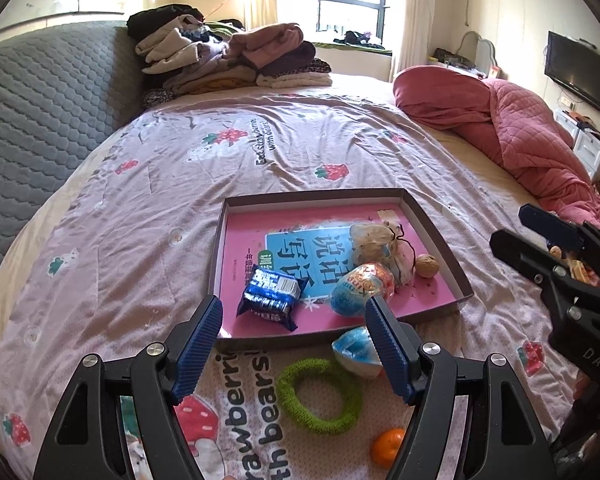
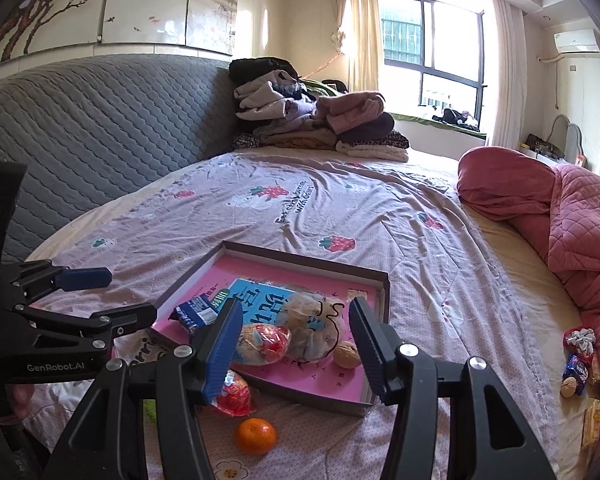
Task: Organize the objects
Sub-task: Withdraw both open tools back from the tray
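The shallow box (image 1: 432,236) lies on the bedsheet (image 1: 160,208) at centre frame in the left wrist view and already holds a blue biscuit pack (image 1: 270,296), a wrapped egg-shaped sweet (image 1: 360,284), a mesh pouch (image 1: 380,248) and a walnut (image 1: 427,265). Three items remain outside it along the lower edge of the frame: a second wrapped sweet (image 1: 356,350) touching the box's near wall, a green hair tie (image 1: 320,396) just below it, and a mandarin (image 1: 386,446) lowest. The left gripper (image 1: 296,344) is spread wide and holds nothing; the hair tie and the loose sweet lie directly ahead between its fingers. The right gripper (image 2: 296,344) is likewise wide apart and empty, aimed over the box's near right corner, with the mandarin (image 2: 256,436) below and left of its centre line. Judgement: the left gripper is nearer the hair tie. The tie lies flat, its long axis running from upper left to lower right, so a pinch across one side of the ring is required.
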`<state>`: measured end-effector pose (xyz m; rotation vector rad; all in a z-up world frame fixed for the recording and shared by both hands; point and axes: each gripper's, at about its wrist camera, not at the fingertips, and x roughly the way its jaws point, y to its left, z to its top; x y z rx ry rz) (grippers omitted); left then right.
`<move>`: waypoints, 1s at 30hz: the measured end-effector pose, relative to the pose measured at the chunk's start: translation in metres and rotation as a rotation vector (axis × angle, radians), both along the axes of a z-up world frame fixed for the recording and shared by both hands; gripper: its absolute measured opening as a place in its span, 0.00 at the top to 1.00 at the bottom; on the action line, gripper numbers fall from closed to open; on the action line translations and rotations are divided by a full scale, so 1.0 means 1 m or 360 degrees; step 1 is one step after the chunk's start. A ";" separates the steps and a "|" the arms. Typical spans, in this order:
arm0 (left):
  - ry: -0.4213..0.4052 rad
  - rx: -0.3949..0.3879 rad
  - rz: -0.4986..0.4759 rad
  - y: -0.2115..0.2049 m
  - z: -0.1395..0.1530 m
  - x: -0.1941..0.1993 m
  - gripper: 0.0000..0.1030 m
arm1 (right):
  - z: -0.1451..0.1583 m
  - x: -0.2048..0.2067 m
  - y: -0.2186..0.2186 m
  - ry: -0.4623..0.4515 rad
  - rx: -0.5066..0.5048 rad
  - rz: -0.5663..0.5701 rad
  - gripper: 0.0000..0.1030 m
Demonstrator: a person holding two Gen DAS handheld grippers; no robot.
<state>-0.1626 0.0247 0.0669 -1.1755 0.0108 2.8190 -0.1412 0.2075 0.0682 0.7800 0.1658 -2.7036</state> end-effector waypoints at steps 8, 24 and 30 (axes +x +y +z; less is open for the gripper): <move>-0.0015 -0.0014 0.0019 -0.006 -0.007 0.013 0.27 | 0.004 0.013 -0.003 0.0022 -0.0007 0.0022 0.47; -0.0068 -0.0033 0.0029 -0.011 -0.029 0.025 0.27 | -0.007 0.033 -0.004 -0.0001 -0.0016 0.0045 0.47; -0.0073 -0.0033 0.0027 -0.013 -0.035 0.032 0.27 | -0.010 0.044 -0.009 -0.0005 -0.0017 0.0065 0.47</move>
